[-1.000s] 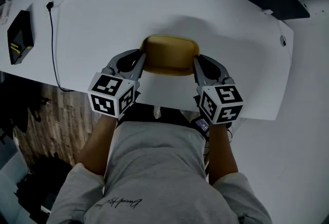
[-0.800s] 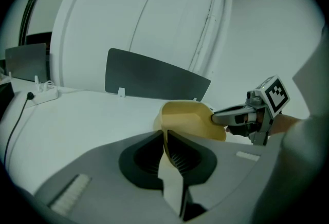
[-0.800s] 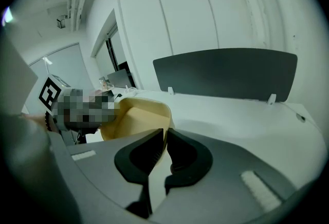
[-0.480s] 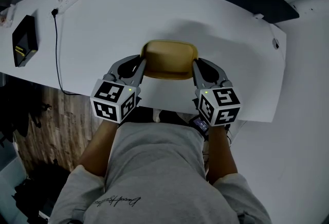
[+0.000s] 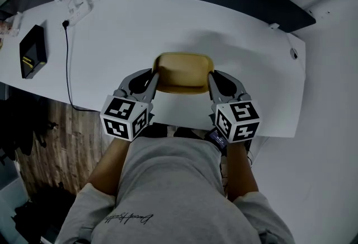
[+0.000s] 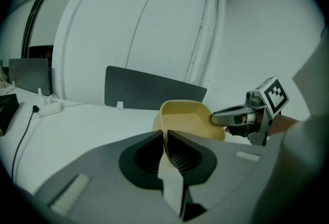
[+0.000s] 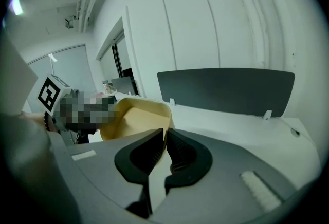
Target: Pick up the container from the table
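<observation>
Container (image 5: pixel 183 72), yellow and tub-shaped, hangs between both claws over the near middle of the white surface (image 5: pixel 112 36). The left claw (image 5: pixel 154 76) is clenched on its left rim, the right claw (image 5: pixel 212 79) on its right rim. A black box (image 5: pixel 32 51) lies at the far left.

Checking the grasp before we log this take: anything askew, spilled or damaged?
Nothing stands out. The yellow container looks empty and intact, pinched at opposite rim walls by the left claw and right claw, roughly level over the white table.
</observation>
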### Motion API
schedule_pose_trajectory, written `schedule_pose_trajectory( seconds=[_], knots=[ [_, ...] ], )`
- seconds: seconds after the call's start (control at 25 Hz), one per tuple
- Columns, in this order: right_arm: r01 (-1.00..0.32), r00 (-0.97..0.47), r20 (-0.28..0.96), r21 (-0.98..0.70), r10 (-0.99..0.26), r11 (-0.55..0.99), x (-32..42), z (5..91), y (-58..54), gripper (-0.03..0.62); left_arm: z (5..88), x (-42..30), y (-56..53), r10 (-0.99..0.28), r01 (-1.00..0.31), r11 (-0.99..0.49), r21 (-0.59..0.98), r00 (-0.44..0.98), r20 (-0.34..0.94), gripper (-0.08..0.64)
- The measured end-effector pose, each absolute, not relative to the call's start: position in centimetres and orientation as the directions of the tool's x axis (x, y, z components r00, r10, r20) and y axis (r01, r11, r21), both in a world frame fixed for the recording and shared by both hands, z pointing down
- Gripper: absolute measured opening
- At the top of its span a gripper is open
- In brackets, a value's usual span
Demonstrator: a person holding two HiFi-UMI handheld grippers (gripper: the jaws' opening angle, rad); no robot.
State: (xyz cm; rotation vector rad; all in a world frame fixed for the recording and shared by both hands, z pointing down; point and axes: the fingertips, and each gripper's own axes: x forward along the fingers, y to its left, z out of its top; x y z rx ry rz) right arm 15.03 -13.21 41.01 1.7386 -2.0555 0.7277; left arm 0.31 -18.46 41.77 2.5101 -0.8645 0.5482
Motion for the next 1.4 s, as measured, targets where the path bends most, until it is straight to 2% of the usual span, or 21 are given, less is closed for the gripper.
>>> schedule_pose_trajectory(
  seconds=[1.4],
  knots=[
    [-0.970,-0.238,0.521,-0.163,-0.819,0.178,12.1,37.9,-13.1,0.038,38.1,-2.9,-17.6,-0.543,-0.686,-0.689,0.236,0.703,0.459,0.026]
  ],
)
